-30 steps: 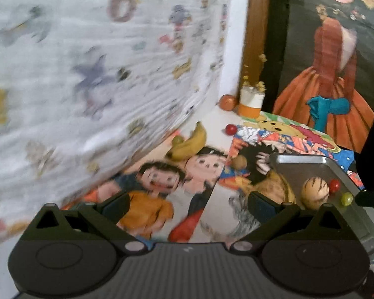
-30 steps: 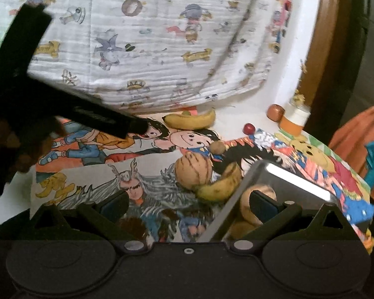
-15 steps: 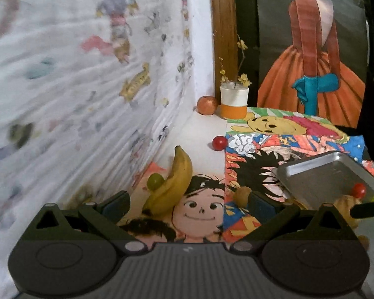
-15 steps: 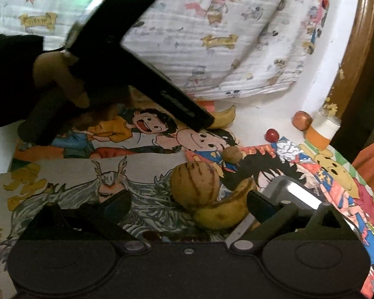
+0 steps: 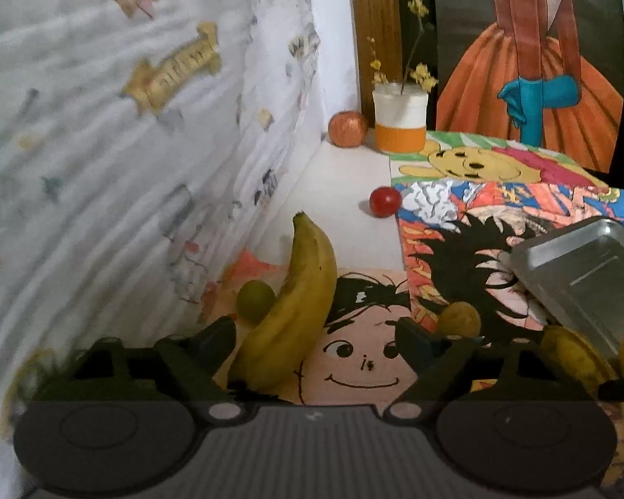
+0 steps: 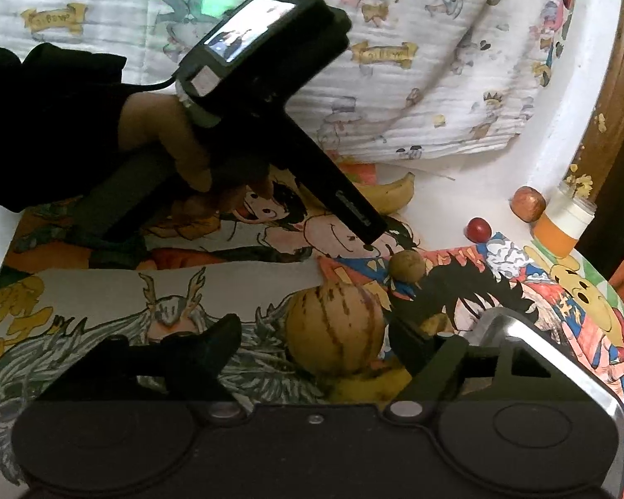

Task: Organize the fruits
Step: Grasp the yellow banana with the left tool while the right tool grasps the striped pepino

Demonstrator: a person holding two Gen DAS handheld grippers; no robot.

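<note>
Left gripper [image 5: 312, 332]: jaws wide, empty, astride curved smooth yellow banana [image 5: 289, 312]; right gripper [image 6: 314, 339]: wide, empty, near round striped melon [image 6: 335, 328]; shiny metal tray [image 5: 582, 278] right

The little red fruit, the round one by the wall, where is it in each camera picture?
Left wrist view: the red fruit sits upper middle, on the bare white tabletop beyond the banana's tip.
Right wrist view: the red fruit is at right of centre, on the white strip.
Shared landmark: the orange-and-white cup behind it.
</note>
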